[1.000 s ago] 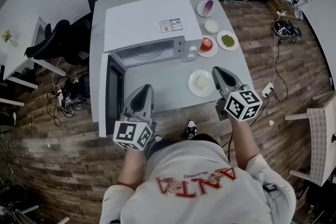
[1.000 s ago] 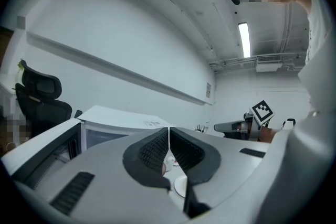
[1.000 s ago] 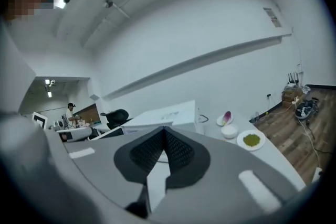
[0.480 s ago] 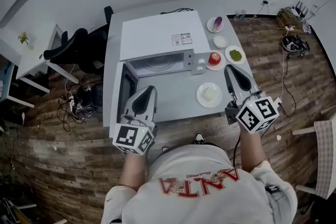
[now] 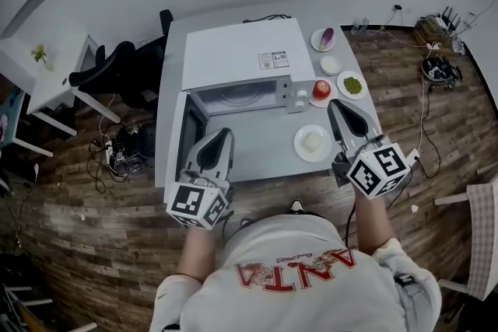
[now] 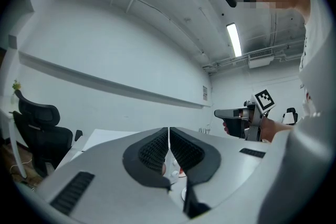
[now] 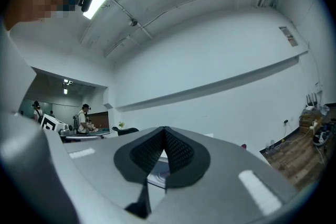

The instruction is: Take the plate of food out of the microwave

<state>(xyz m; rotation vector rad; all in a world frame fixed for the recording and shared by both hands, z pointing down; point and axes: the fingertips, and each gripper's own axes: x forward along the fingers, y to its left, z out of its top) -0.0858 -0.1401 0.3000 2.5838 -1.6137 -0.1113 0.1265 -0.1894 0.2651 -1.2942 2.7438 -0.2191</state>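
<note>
The white microwave [image 5: 237, 54] stands at the back of the grey table [image 5: 257, 155], its door [image 5: 189, 124] swung open to the left. Only the turntable shows in its cavity [image 5: 233, 96]. A white plate with a pale piece of food [image 5: 313, 143] rests on the table in front of the microwave, to the right. My left gripper [image 5: 220, 136] hovers over the table's front by the door, shut and holding nothing [image 6: 168, 131]. My right gripper [image 5: 339, 108] is just right of the plate, also shut and holding nothing [image 7: 164, 129].
Right of the microwave sit a red apple on a plate [image 5: 320, 89], a plate of green food [image 5: 353, 84], a small white bowl [image 5: 330, 64] and a plate with a purple item [image 5: 324, 38]. A black office chair [image 5: 117, 70] stands left of the table. Cables lie on the wooden floor.
The head view has shifted, so the table sits a little to the right and lower. Both grippers stay shut with nothing in them, and the plate stays on the table.
</note>
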